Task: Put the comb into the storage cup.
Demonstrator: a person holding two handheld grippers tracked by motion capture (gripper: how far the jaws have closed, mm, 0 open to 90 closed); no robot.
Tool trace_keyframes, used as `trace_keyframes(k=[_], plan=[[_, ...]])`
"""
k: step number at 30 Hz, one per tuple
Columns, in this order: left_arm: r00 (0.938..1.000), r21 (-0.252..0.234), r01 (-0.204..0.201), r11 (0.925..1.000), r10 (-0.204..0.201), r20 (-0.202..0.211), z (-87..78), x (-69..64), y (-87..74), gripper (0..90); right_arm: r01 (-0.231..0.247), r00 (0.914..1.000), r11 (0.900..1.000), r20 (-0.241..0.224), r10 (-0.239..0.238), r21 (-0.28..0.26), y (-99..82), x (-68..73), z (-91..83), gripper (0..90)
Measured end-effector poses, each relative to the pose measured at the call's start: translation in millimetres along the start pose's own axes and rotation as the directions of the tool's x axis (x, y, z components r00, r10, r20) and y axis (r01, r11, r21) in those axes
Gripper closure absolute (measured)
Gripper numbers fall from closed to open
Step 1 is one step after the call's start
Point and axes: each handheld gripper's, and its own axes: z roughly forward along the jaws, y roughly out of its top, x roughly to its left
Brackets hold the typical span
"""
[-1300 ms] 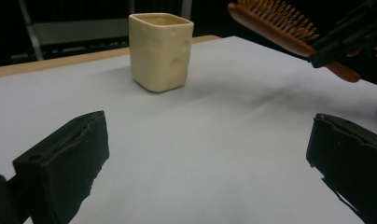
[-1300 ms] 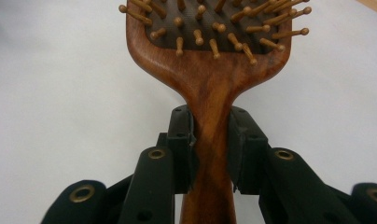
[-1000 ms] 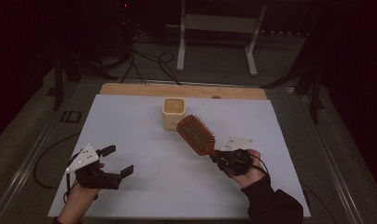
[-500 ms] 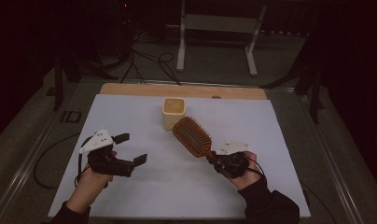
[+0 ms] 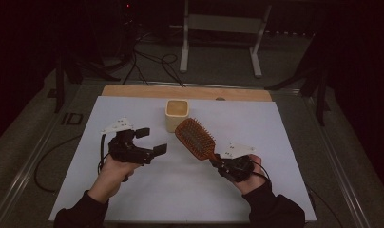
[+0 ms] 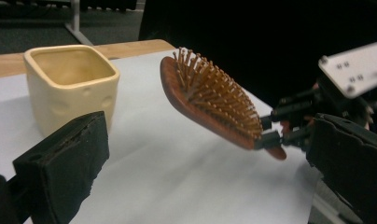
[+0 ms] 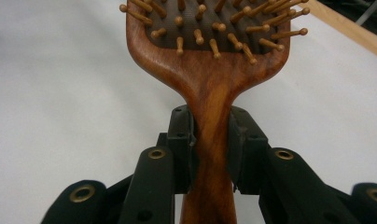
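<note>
Left hand-held gripper [image 5: 151, 141] hovered above the white counter [image 5: 133, 199] with its jaws spread wide and nothing between them, pointed toward the hairbrush. Behind the gap between the two grippers stood a cream square cup [image 5: 177, 113], upright and empty, just beside the brush head. The wooden hairbrush [image 5: 196, 138] was lifted off the counter, bristles up, its head tilted up toward the cup. Right hand-held gripper [image 5: 217, 164] had its jaws clamped on the narrow neck of the handle, one pad on each side. The step in hand looked like presenting the brush for a second grip or a handover. Next, the left jaws would likely need to line up around the head or handle before closing.
</note>
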Motion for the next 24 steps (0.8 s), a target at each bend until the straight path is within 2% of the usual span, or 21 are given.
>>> trace_keyframes(k=[6, 9, 11, 16, 19, 23, 24], plan=[[0.999, -0.003, 0.028, 0.9996, -0.028, 0.034, 19.6, -2.6, 3.4, 0.0, -0.003, 1.0, 0.9999, 0.004, 0.003, -0.011, 0.9, 0.4, -1.7, 73.1], [0.9972, 0.005, 0.059, 0.9983, -0.059, 0.046, 28.9, -2.2, 4.2, 0.0, -0.002, 1.0, 0.9999, 0.005, 0.002, -0.015, 1.3, 0.7, -2.3, 73.1], [0.9956, 0.012, 0.085, 0.9963, -0.085, 0.038, 35.0, -1.5, 4.8, 0.0, 0.002, 1.0, 0.9999, 0.008, -0.002, -0.013, 1.6, 1.5, -2.4, 73.1], [0.9888, 0.039, 0.141, 0.9892, -0.143, 0.042, 50.1, -0.2, 6.5, 0.8, 0.003, 1.0, 0.9999, 0.001, -0.003, -0.014, 2.6, 1.5, -2.8, 73.1], [0.9812, 0.048, 0.186, 0.9815, -0.188, 0.045, 58.3, 0.6, 6.5, 0.9, 0.003, 1.0, 0.9999, 0.002, -0.003, -0.017, 3.0, 2.1, -3.3, 73.1], [0.9715, 0.04, 0.232, 0.9718, -0.234, 0.039, 68.0, 1.4, 4.9, 1.2, 0.002, 1.0, 0.9998, 0.003, -0.002, -0.022, 3.3, 2.8, -3.4, 73.1], [0.9719, 0.036, 0.232, 0.972, -0.233, 0.029, 69.9, 1.0, 4.4, 1.3, 0.002, 1.0, 0.9997, 0.003, -0.002, -0.025, 3.3, 2.7, -3.6, 73.1]])
